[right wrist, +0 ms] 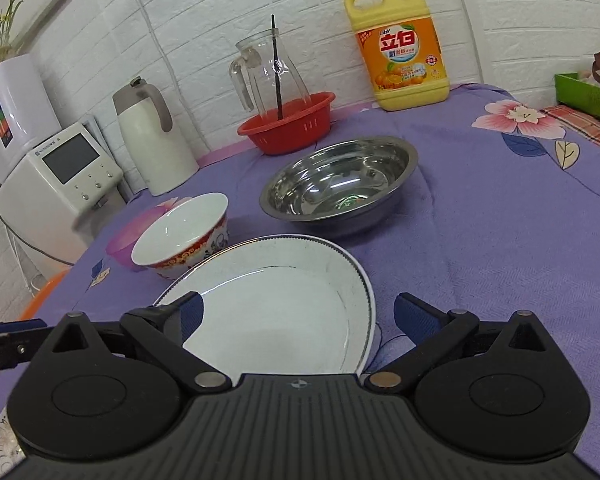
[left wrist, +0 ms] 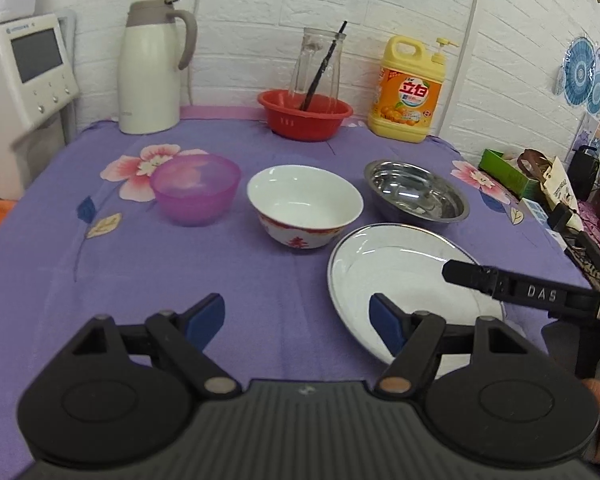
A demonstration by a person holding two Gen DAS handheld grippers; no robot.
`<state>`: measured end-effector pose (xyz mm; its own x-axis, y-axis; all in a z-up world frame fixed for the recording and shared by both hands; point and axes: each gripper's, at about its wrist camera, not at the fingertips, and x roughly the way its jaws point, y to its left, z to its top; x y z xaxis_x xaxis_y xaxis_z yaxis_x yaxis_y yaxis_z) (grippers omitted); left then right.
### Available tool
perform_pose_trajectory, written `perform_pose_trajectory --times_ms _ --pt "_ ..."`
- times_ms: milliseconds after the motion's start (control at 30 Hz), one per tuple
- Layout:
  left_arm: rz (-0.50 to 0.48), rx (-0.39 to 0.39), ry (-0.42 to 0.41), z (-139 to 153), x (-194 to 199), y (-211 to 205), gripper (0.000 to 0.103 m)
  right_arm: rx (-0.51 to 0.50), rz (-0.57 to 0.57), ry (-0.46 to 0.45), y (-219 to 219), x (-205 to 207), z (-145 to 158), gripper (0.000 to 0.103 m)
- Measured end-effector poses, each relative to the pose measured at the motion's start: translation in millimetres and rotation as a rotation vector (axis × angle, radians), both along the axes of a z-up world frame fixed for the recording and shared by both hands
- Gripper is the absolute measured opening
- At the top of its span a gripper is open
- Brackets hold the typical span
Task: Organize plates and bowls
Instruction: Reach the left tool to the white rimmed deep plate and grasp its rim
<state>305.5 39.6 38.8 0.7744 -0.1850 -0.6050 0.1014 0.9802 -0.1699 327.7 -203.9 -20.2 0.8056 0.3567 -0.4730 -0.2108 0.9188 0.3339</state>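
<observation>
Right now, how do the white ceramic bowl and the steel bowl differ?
The ceramic bowl is white inside with a red pattern outside; the steel bowl is bare, mirror-like metal. The ceramic bowl is narrower and steeper-sided; the steel bowl is wider with a flat rim. Both stand upright and empty beside the white plate.

lilac tablecloth [left wrist: 148,280] with pink flowers, translucent purple bowl [left wrist: 195,188], white porcelain bowl [left wrist: 304,208] (red band), red basket [left wrist: 305,115]

white thermos jug [left wrist: 150,76], glass pitcher [left wrist: 316,68] standing in red basket [left wrist: 305,114], yellow detergent bottle [left wrist: 410,90] along the wall.
</observation>
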Motion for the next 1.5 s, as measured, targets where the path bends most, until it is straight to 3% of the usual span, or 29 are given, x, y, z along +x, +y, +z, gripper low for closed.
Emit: perform_pose_trajectory --times_ms 167,300,467,600,700,833,1133,1200,1333,1500 --pt "-0.04 -0.037 0.054 -16 42 -18 0.072 -0.068 -0.006 0.007 9 2 -4 0.103" --pt "-0.052 0.026 0.091 -29 67 -34 0.072 -0.143 -0.011 0.036 15 9 -13 0.103" --pt "-0.055 0.057 0.109 -41 78 -43 0.072 -0.214 -0.003 0.033 23 10 -15 0.103" --pt "-0.042 0.03 0.142 -46 84 -43 0.072 -0.217 0.003 0.033 22 10 -15 0.103" --pt "-0.039 0.055 0.162 -47 88 -47 0.072 -0.225 0.012 0.036 23 8 -15 0.103" --pt "-0.043 0.079 0.16 -48 88 -53 0.072 -0.301 0.031 0.039 33 7 -16 0.103" --pt "-0.087 0.11 0.144 -47 83 -70 0.068 -0.27 0.1 0.013 37 2 -14 0.103" --pt "-0.057 0.112 0.15 -46 79 -74 0.067 -0.295 0.09 0.012 43 0 -15 0.103" --pt "-0.04 0.105 0.168 -42 74 -75 0.062 -0.244 0.072 0.041 39 -3 -9 0.103" --pt "-0.042 0.091 0.137 -27 60 -68 0.062 -0.227 0.059 -0.003 44 -25 6 0.103"
